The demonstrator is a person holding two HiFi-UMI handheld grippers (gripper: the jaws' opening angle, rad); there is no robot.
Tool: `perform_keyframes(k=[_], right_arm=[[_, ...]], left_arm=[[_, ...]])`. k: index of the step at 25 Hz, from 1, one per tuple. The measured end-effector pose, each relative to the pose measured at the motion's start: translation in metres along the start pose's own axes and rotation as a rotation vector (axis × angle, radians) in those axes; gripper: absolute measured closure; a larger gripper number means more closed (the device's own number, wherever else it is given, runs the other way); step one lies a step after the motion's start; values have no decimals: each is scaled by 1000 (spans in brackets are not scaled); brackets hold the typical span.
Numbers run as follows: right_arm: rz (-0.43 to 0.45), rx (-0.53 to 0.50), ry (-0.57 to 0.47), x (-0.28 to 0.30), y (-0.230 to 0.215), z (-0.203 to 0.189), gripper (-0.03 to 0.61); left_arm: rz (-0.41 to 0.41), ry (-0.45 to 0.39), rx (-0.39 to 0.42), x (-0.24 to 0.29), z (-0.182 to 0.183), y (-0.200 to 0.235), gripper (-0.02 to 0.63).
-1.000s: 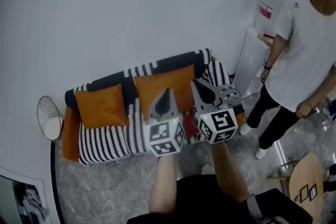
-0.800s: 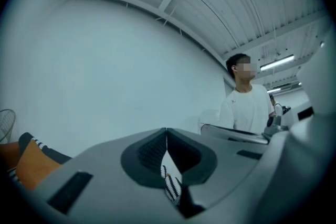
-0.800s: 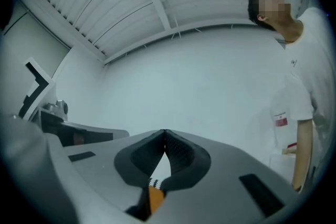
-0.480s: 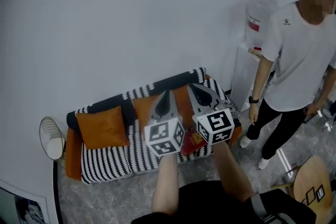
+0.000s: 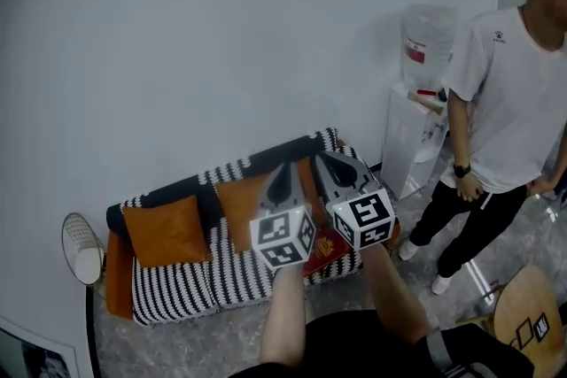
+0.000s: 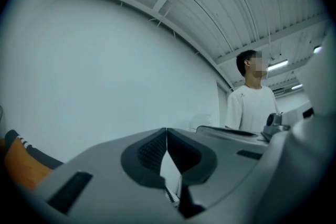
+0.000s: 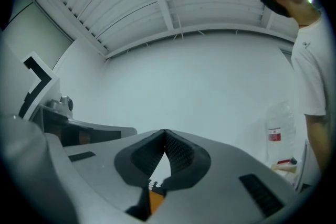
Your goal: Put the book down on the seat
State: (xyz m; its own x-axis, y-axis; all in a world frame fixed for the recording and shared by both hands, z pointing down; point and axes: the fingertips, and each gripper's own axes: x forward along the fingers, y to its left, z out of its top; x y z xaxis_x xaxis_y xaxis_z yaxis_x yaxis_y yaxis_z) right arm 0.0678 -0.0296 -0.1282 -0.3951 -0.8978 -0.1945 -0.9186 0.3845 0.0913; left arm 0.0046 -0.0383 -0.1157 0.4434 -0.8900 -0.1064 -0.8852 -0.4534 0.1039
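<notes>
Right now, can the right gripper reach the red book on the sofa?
Probably yes. The book lies uncovered on the sofa seat, just below the right gripper in the head view, nothing between. The gripper aims at the wall, jaws shut, so it must tip down and open first.

The right gripper points at a white wall, jaws together and empty. A person stands at right.

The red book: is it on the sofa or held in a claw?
Lying there, not held: the book rests on the striped seat, while the left gripper and right gripper are both shut and empty.
</notes>
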Motion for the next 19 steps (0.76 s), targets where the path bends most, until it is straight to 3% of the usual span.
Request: perform_keyframes(k=[19], right_arm=[[14,9,1,9,-15,1,569]], left_arm=[[13,7,21,17,1,-3,600]])
